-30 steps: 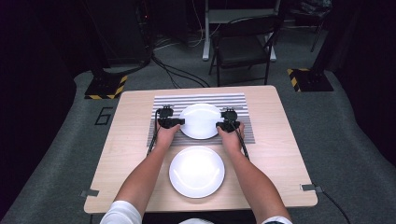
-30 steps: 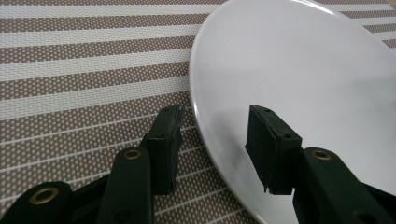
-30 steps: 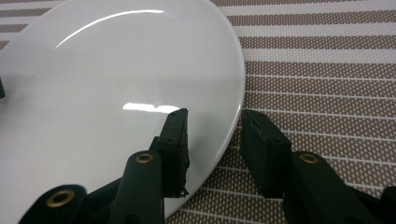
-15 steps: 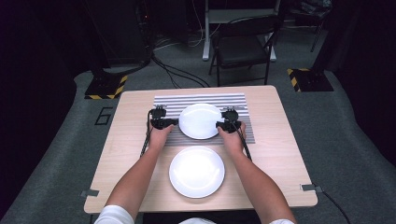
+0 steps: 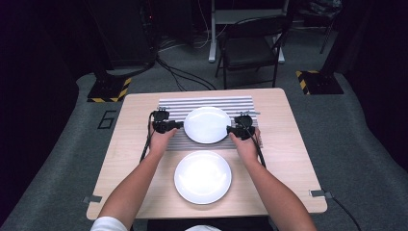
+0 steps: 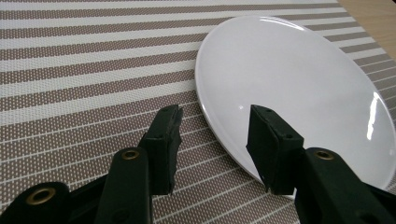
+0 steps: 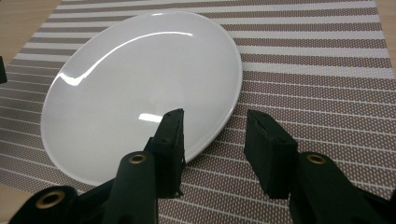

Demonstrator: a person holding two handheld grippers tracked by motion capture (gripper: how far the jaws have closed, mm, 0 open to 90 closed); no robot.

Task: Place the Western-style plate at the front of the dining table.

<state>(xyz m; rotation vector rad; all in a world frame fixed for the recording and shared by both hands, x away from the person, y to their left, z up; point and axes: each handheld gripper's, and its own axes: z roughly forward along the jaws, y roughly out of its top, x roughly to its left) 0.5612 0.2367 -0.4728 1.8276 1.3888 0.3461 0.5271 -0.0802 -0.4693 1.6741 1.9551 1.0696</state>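
Two white plates on a wooden table (image 5: pixel 288 159). Far plate (image 5: pixel 207 124) flat on a striped mat (image 5: pixel 240 103); near plate (image 5: pixel 202 176) on bare wood, close to the person. Left gripper (image 5: pixel 179 125) at the far plate's left edge, jaws wide apart, one over the rim and one over the mat, squeezing nothing. Right gripper (image 5: pixel 230 129) at the plate's right edge, jaws also spread, one over the rim, one over the mat. Black chair (image 5: pixel 250 48) behind the table.
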